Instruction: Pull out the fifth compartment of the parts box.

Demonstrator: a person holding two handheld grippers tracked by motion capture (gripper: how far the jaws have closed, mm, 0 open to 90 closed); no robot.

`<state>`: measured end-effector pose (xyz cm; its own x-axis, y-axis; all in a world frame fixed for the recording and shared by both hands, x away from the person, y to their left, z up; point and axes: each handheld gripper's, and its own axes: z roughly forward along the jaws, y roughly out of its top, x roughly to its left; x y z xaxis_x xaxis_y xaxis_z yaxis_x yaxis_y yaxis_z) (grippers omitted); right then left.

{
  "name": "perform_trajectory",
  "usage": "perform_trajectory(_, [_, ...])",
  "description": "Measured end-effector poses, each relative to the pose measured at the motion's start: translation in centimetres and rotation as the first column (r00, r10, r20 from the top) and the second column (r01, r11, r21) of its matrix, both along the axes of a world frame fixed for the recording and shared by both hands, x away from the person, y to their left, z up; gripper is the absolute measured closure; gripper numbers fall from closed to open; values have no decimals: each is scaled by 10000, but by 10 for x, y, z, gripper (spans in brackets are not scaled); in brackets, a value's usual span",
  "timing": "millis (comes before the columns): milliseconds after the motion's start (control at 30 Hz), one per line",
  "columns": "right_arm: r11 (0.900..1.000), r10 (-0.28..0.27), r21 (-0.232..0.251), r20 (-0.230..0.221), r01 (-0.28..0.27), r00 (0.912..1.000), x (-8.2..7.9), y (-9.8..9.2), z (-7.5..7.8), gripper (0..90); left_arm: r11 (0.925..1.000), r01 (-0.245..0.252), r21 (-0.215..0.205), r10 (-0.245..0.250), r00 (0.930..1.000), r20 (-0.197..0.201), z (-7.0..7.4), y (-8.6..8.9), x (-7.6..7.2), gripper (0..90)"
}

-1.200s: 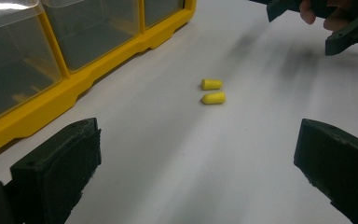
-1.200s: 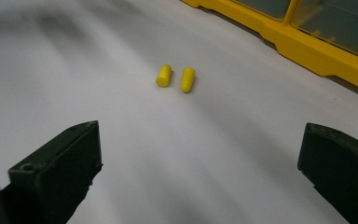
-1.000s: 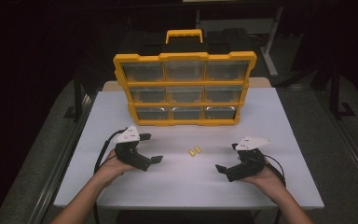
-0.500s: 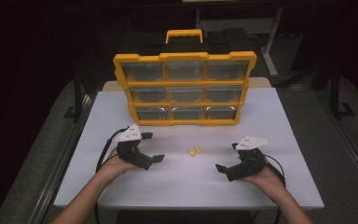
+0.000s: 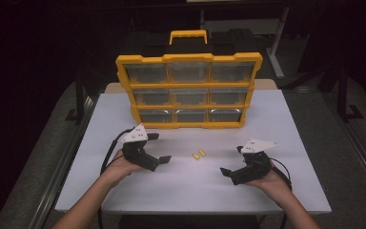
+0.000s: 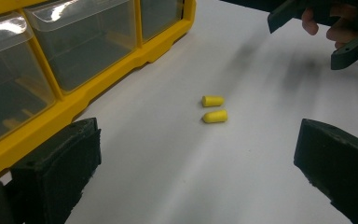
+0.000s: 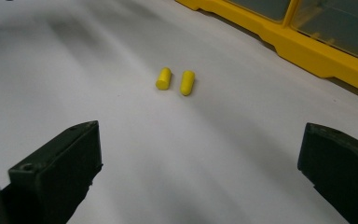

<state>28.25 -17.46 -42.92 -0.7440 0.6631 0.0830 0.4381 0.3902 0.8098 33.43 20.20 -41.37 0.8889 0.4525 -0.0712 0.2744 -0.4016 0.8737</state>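
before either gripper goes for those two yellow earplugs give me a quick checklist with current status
1. Left gripper jaws open and empty: ok.
2. Right gripper jaws open and empty: ok.
3. Two yellow earplugs lying free on the white table, side by side, apart from both grippers: ok.
4. Path from each gripper to the earplugs free of other things: ok.
5. A drawer of the yellow organizer open to receive them: not ok, all look shut.
6. Whether the two earplugs touch each other: cannot tell; a thin gap seems to show in the right gripper view.
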Motion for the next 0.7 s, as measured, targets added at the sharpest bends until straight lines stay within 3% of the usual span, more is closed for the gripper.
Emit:
perform_trajectory(367, [10000, -6, -22, -38, 5, 10000, 0, 1, 0, 0, 9999, 50, -120, -50, 10000, -6, 1, -5, 4, 2])
perform_trajectory(467, [10000, -9, -26, -52, 9, 10000, 0, 1, 0, 0, 9999, -50, -144, 52, 9999, 141, 1, -6, 4, 49])
perform_trajectory(700, [10000, -5, -16, -35, 5, 10000, 0, 1, 0, 0, 9997, -122, -220, 128, 9996, 249, 1, -9, 6, 45])
